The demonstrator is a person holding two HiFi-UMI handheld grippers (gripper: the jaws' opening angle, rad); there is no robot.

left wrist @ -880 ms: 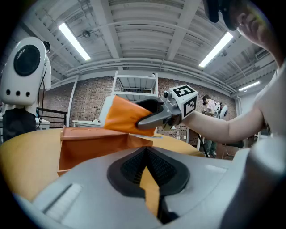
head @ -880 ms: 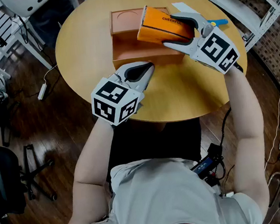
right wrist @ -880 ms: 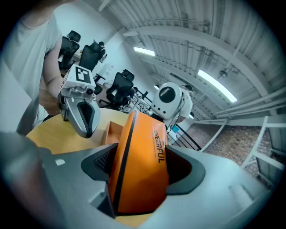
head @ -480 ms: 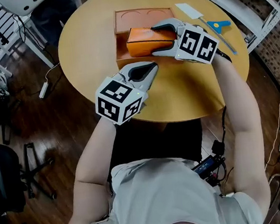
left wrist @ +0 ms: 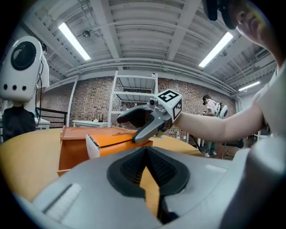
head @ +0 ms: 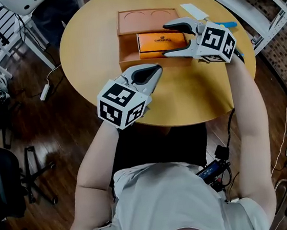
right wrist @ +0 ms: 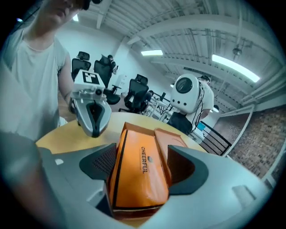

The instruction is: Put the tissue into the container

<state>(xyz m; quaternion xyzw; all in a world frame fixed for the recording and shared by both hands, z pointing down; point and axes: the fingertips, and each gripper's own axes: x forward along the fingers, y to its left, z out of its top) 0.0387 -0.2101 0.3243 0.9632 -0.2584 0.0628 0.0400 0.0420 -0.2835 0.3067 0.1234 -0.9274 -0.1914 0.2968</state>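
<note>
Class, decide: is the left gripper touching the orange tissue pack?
Apart. Head view: the left gripper lies short of the tissue pack, with the container wall between them.

Orange tissue pack point(head: 162, 40), terracotta-brown container point(head: 142, 15), pale yellow wooden table point(head: 182, 97).

A round table point(head: 90, 51) carries an orange container point(head: 126, 52) near its far edge. A white card point(head: 193, 11) and a blue tool point(head: 227, 24) lie at its far right edge.

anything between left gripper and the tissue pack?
Head view: only the front wall of the orange container separates the left gripper from the tissue pack; nothing else.
</note>
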